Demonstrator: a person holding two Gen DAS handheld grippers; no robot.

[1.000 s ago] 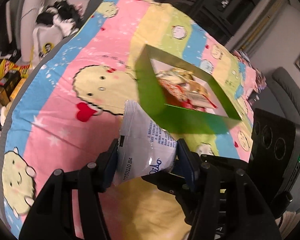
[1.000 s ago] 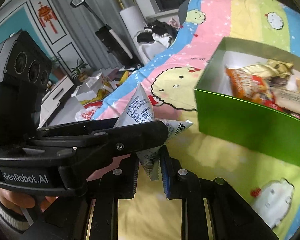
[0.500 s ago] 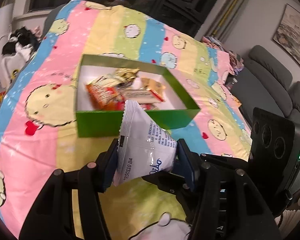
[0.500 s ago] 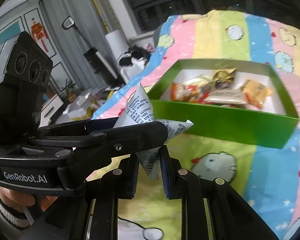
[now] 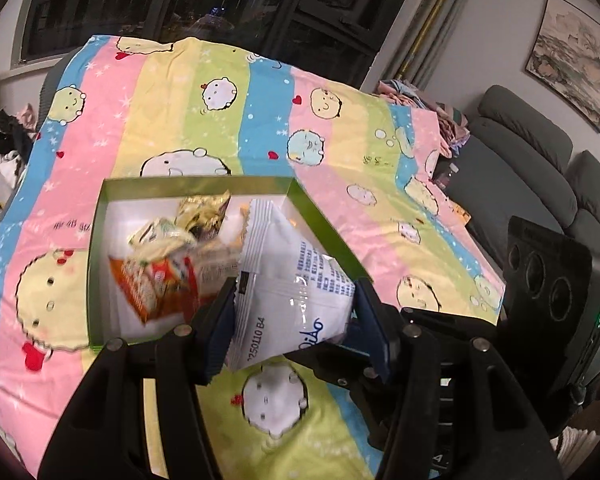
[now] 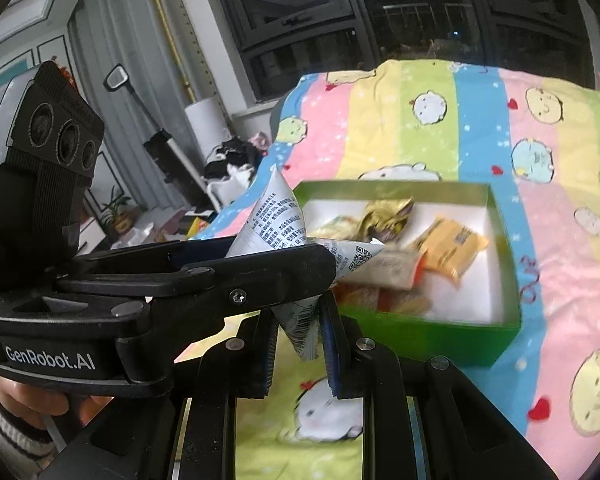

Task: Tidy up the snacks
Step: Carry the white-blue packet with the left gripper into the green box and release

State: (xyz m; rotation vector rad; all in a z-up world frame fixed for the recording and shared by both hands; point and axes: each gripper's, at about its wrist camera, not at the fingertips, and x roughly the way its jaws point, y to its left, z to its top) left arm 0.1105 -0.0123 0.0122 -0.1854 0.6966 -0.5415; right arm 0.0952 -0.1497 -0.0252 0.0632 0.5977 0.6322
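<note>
Right wrist view: both the left tool [image 6: 300, 256], marked "GenRobot.AI", and right tool [image 6: 300, 344] grip the white snack packet [image 6: 280, 224].

"GenRobot.AI" on left tool [image 6: 296, 280]

- box [image 5: 96, 264] sits on the bedspread [image 5: 220, 128], roughly mid-bed
- several wrapped snacks [image 6: 448, 250] lie inside box, piled toward its left half in the left wrist view
- white packet [image 5: 292, 292] is off the bedspread, in front of box's near right corner, clamped between left gripper [image 5: 296, 316] pads
- right gripper [image 6: 298, 340] pinches the same packet's lower corner, just under the left gripper
- sofa [image 5: 540, 184] right of bed
- windows [image 6: 380, 20] behind bed
</note>
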